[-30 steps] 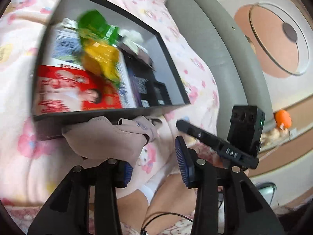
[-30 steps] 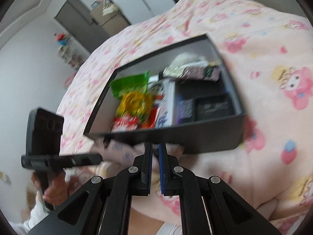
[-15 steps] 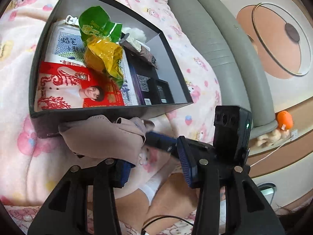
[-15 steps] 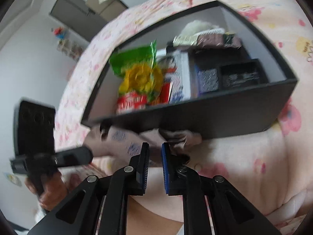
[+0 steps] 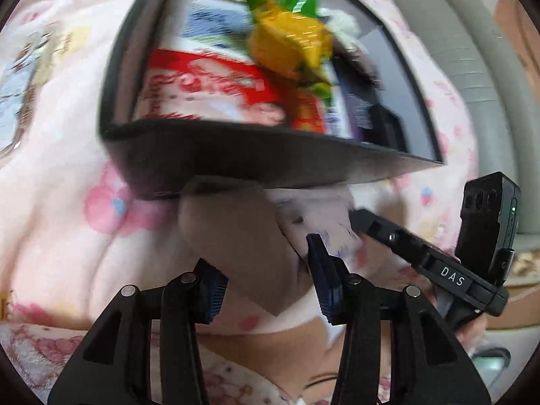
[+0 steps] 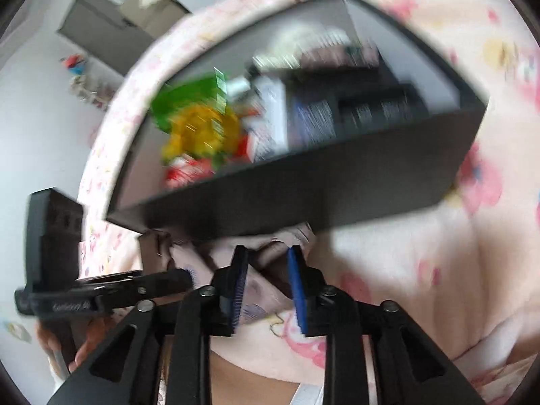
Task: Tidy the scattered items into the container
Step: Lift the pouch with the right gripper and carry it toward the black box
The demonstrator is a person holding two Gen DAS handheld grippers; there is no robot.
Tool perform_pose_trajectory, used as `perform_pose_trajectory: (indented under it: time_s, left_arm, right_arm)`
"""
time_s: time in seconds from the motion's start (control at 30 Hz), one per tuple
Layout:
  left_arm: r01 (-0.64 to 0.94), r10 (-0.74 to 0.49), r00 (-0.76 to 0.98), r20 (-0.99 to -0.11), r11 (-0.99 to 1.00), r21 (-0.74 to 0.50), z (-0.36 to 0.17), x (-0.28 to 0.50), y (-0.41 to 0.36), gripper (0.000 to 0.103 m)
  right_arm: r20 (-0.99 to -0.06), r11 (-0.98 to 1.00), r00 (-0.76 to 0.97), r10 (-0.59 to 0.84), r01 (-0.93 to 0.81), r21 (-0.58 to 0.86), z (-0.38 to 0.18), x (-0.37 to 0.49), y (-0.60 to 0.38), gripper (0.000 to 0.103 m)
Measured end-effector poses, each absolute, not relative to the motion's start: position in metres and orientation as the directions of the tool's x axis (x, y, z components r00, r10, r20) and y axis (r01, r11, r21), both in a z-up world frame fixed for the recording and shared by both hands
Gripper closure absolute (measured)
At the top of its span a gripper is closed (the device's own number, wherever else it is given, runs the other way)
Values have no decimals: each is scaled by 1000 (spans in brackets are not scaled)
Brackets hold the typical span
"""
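Both grippers sit lower and closer to the pink cloth (image 5: 236, 236) than a second ago. It lies on the blanket (image 5: 60, 202) against the black box (image 5: 236, 155) (already holding snacks). Left gripper (image 5: 266, 281) and right gripper (image 6: 266, 287) straddle it, jaws apart and opening.

Pink cartoon-print blanket (image 5: 54, 182) covering the bed; grey padded headboard (image 5: 472, 50) at its far edge; grey cabinet (image 6: 98, 23) against the white wall.
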State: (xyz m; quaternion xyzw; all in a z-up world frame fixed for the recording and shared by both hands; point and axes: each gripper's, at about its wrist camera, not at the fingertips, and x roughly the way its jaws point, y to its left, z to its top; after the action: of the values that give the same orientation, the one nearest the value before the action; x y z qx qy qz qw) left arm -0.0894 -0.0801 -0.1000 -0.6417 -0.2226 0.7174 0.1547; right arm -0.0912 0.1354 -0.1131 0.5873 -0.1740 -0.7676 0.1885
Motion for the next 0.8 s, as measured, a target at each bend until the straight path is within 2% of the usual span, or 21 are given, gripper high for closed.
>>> perform_pose_trajectory:
  time_s: [0.07, 0.17, 0.23, 0.27, 0.3, 0.37, 0.5, 0.6, 0.7, 0.8]
  left_arm:
    - [84, 513, -133, -848, -847, -525, -99, -84, -87, 58]
    - [107, 523, -155, -838, -834, -541, -94, -73, -102, 58]
    - [143, 522, -186, -832, -824, -549, -94, -73, -110, 58]
    - [157, 507, -201, -838, -828, -538, -94, -75, -111, 58]
    - [170, 472, -214, -855, -844, -508, -94, -77, -110, 58]
    - [173, 438, -201, -876, -865, -471, -97, -82, -104, 58]
    - [86, 513, -130, -849, -847, -525, -101, -84, -85, 58]
    - [11, 543, -189, -818, -832, -555, -84, -74, -83, 58]
    - [85, 530, -154, -834, -834, -545, -97, -77, -90, 58]
    - [128, 529, -91, -844, -834, -537, -111, -86, -89, 58]
  right_arm:
    - [-847, -861, -172, -503, 13, 509, -129, -93, 137, 81]
    - [-839, -856, -219, -499, -25, 516, -123, -90, 150, 80]
    - [-847, -876, -273, -457, -26, 481, -115, -88, 155, 72]
    - [-851, -884, -285, -441, -24, 466, -114, -88, 154, 64]
    - [-859, -891, -277, -431, -22, 454, -116, -89, 150, 62]
    - [-870, -891, -222, -440, -12, 453, -125, -92, 139, 61]
    - [-817, -820, -121, -564, -33, 571, -149, -95, 129, 62]
    - [-765, -772, -142, -629, -4, 635, -137, -90, 133, 76]
    - [-740, -766, -228, -633, 43, 642, -117, -82, 140, 76]
    - [-769, -794, -281, -574, -40, 607, -122, -83, 150, 76]
